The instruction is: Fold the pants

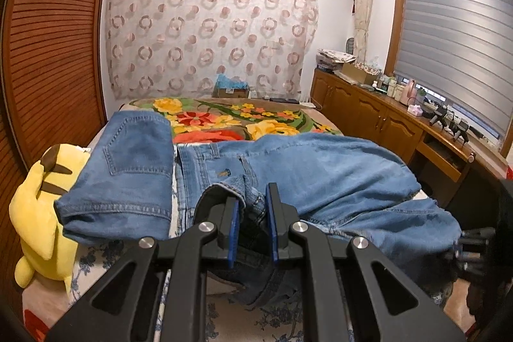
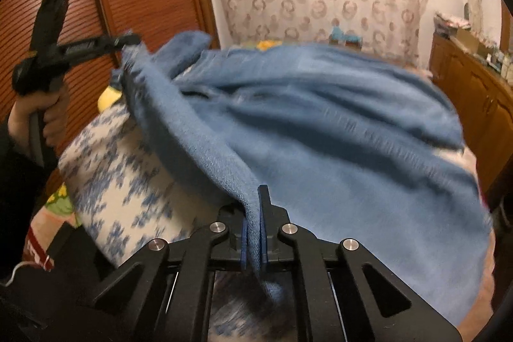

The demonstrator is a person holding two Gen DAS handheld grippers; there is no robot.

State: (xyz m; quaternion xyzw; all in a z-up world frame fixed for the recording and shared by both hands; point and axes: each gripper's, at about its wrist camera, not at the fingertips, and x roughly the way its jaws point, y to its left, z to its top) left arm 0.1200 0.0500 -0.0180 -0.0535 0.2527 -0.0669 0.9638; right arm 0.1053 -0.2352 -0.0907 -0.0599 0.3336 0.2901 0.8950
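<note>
Light blue jeans (image 1: 320, 169) lie across the bed, their near part lifted. My left gripper (image 1: 251, 204) is shut on a bunched fold of the denim, near a seam. From the right wrist view the same jeans (image 2: 336, 133) drape as a broad, blurred sheet. My right gripper (image 2: 255, 210) is shut on a thin edge of the cloth, which hangs down between its blue pads. At the far left of that view a hand (image 2: 41, 117) holds the left gripper (image 2: 128, 42), which pinches another corner of the denim higher up.
A second, folded pair of jeans (image 1: 128, 169) lies on the bed to the left, beside a yellow plush toy (image 1: 41, 207). A floral blanket (image 1: 224, 120) covers the far end of the bed. Wooden cabinets (image 1: 368, 114) with clutter line the right wall; a slatted wooden door (image 1: 54, 37) stands on the left.
</note>
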